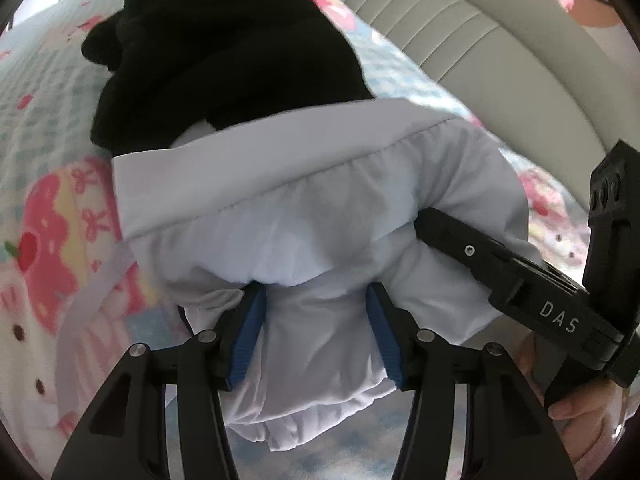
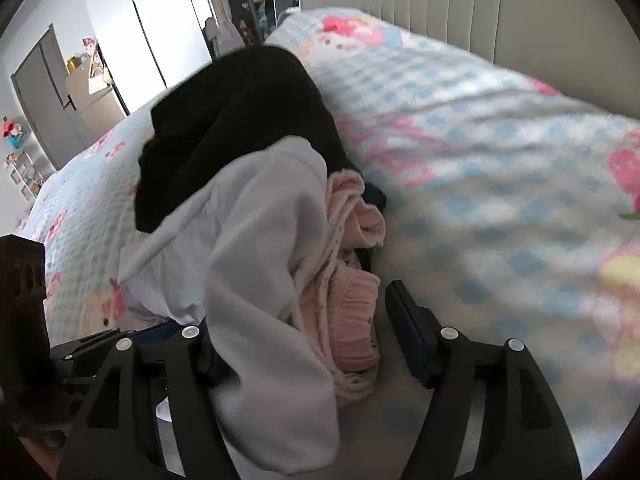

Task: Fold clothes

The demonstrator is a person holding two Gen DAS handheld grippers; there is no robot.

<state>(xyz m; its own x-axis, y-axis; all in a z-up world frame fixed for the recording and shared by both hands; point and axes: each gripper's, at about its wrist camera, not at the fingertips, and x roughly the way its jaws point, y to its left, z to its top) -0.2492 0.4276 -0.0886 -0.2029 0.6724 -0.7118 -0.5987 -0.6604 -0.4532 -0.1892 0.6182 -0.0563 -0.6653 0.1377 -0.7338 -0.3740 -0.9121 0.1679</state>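
left gripper [image 1: 314, 308] jaws grasping white garment [image 1: 320, 208] | right gripper [image 2: 296, 320] jaws released, straddling white and pink clothes [image 2: 356, 300]

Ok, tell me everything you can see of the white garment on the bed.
The white thin-fabric garment lies crumpled on the pastel checked cartoon-print bedspread, a flat band with a gathered seam across it. Its far edge overlaps the black garment; beside it sits a pink ruffled garment. A bunched fold lies between the left gripper's blue-padded fingers; another drapes between the right gripper's fingers.
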